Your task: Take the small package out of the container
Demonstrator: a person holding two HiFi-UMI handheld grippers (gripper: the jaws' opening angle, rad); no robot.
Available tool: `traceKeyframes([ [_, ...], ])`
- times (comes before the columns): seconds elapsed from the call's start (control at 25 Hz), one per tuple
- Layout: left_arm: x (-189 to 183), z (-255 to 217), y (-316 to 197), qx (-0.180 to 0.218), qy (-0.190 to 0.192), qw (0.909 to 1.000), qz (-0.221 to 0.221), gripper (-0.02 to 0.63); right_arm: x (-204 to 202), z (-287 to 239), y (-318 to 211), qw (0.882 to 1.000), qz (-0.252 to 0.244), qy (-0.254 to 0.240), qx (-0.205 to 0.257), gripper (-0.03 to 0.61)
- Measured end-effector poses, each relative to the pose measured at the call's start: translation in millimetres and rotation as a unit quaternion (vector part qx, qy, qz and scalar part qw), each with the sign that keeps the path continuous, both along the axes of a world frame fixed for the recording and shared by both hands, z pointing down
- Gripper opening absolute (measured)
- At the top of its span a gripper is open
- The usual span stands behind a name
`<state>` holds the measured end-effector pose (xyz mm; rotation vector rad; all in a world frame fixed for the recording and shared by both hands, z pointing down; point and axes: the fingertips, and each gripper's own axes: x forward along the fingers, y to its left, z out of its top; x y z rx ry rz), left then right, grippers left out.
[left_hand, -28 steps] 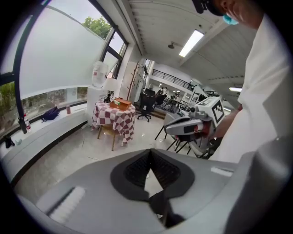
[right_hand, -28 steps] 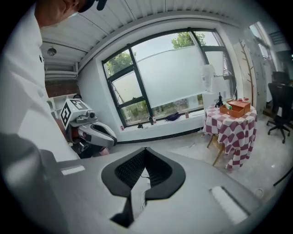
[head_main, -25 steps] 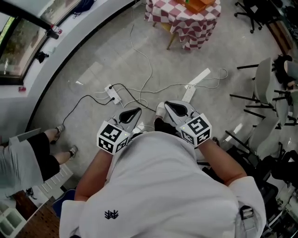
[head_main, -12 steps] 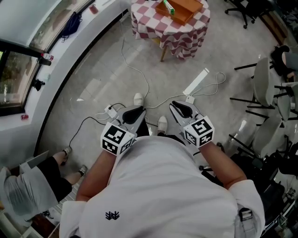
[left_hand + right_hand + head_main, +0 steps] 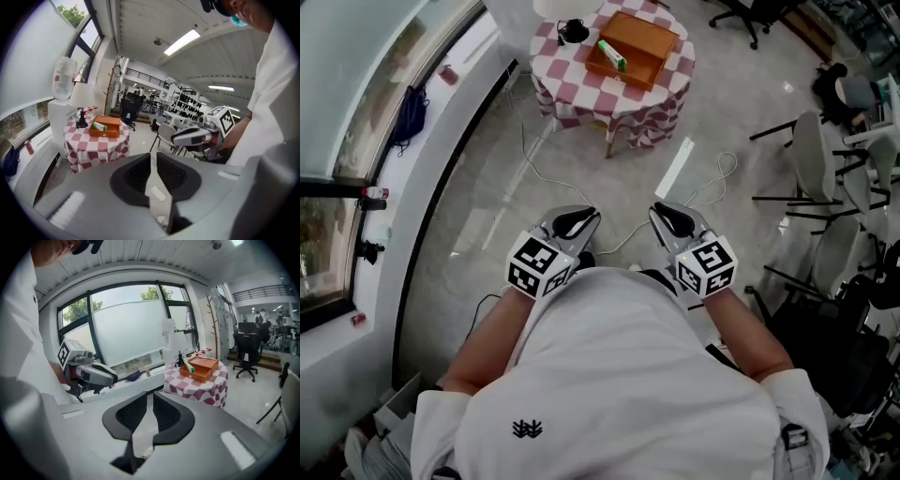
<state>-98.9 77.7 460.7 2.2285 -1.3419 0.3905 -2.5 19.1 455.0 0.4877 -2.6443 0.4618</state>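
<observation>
An orange container point(image 5: 636, 47) sits on a round table with a red-and-white checked cloth point(image 5: 572, 86), far ahead of me. A small green-and-white package point(image 5: 612, 55) lies inside it, at its left side. My left gripper point(image 5: 578, 221) and right gripper point(image 5: 669, 220) are held side by side close to my body, well short of the table. The left jaws have just been opening and stand a narrow slit apart with nothing between them. The right jaws show a similar narrow gap, also with nothing in it. The container point(image 5: 106, 126) and package point(image 5: 189, 366) also show in the gripper views.
White cables point(image 5: 712, 178) and a white strip point(image 5: 675, 169) lie on the floor between me and the table. Chairs point(image 5: 816, 159) stand at the right. A curved window wall point(image 5: 412, 141) runs along the left. A black object point(image 5: 573, 31) and a white water dispenser point(image 5: 63, 89) are at the table.
I have walked toward the table: it has slid down into fuller view, with the container and package now seen. Both grippers moved forward with me. The seated person at left has left view.
</observation>
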Motion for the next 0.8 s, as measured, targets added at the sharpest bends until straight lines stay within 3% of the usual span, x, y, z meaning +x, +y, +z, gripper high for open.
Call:
traceKeyframes([
  [0.16, -29.8, 8.7, -23.5, 0.000, -0.001, 0.9988, 0.049, 0.095, -40.8, 0.8, -10.6, 0.999, 0.034, -0.003, -0.003, 0.028],
  [0.32, -49.4, 23.4, -42.9, -0.016, -0.004, 0.9970, 0.075, 0.095, -52.6, 4.4, -20.0, 0.997, 0.071, -0.001, -0.023, 0.028],
  [0.52, -66.3, 31.1, -83.0, -0.014, -0.014, 0.9976, 0.067, 0.095, -53.8, 9.8, -53.4, 0.998, 0.066, 0.006, -0.023, 0.028],
  [0.8, -77.9, 27.9, -143.9, -0.013, -0.081, 0.9943, 0.068, 0.095, -42.2, -1.6, -111.7, 0.999, 0.047, -0.009, -0.014, 0.029],
])
